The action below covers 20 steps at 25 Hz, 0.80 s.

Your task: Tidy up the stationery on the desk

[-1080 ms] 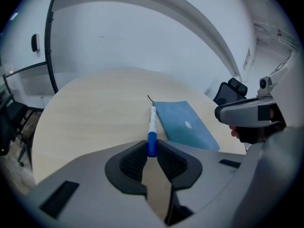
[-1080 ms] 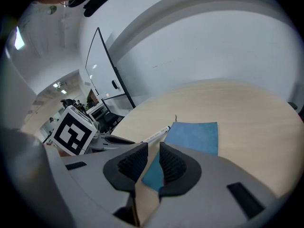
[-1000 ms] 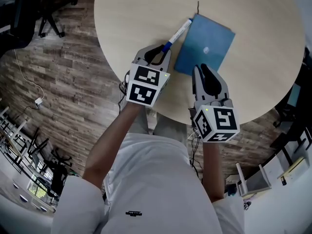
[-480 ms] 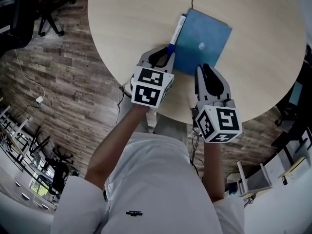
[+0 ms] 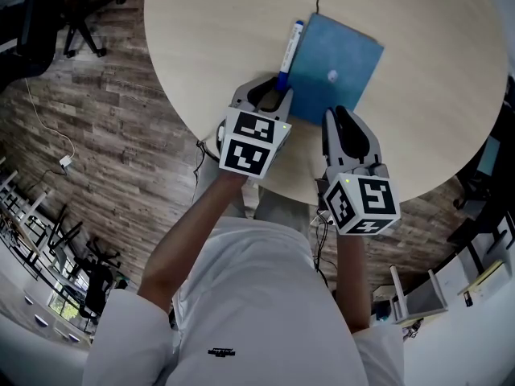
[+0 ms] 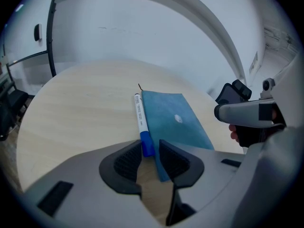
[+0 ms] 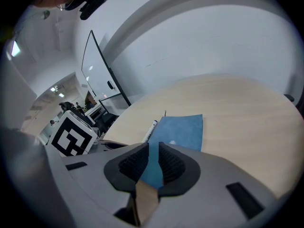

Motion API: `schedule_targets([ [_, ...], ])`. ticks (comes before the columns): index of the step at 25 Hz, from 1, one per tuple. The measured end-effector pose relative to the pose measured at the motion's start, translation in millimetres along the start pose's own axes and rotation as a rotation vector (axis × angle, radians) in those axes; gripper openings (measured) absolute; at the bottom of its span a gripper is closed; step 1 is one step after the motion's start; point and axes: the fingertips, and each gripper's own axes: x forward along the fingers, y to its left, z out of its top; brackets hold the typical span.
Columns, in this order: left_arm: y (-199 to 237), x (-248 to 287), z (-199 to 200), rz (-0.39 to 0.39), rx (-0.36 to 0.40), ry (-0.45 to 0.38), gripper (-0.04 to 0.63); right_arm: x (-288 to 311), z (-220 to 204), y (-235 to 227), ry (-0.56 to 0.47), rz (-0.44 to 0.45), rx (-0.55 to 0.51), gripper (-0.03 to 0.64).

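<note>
- Blue notebook (image 5: 336,64): lies flat on the round desk (image 5: 201,30), closed and set at a slant to the person. A thin dark ribbon sticks out of its far corner.
- Marker pen (image 5: 287,53): lies on the desk, touching or just beside the notebook's left edge.
  - Its long axis runs parallel to that edge.
  - The blue cap end points towards the person. The white barrel end points away, towards the notebook's far corner.
- Left gripper (image 5: 270,95): sits at the notebook's near left corner.
  - Its jaws straddle the blue cap and have just been opening.
  - A gap shows beside the cap, so the pads look to have let go of it.
- Right gripper (image 5: 341,117): sits over the notebook's near edge. Its jaws are a narrow slot apart and pinch nothing. Only the notebook cover shows through the gap.
- Progress, as judged: the pen is already lined up against the notebook, so the grouping looks nearly finished.
- Remaining, as judged: draw the left gripper back off the cap without rolling the pen, and perhaps square the notebook. No other stationery is in sight.
</note>
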Motion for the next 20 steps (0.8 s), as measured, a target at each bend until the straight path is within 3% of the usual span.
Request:
schedule_targets([
  [10, -1, -3, 2, 0.002, 0.005, 0.001, 0.112, -1, 3, 1, 0.0, 0.011, -0.004, 0.087],
  [20, -15, -46, -3, -0.051, 0.03, -0.02, 0.114, -26, 7, 24, -0.053, -0.033, 0.007, 0.087],
])
